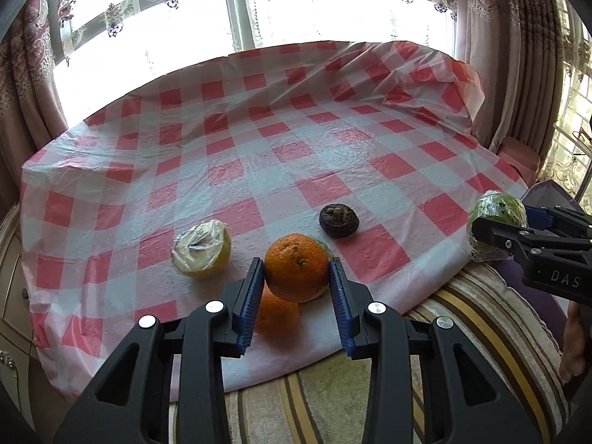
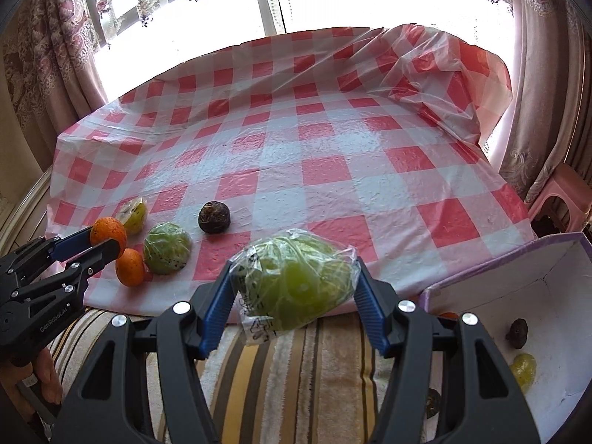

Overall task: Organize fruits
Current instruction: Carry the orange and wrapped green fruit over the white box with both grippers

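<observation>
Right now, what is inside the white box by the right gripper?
In the box: a dark wrinkled fruit, a yellow-green fruit and an orange sliver behind the right gripper, whose fingers hide the rest of the box's left part.

checked tablecloth | patterned curtains | pink stool | striped rug

In the left wrist view, a second orange lies half hidden behind the held orange and the left tool. The box is cut off by the right edge. A dark round thing is mostly hidden under the right tool.
</observation>
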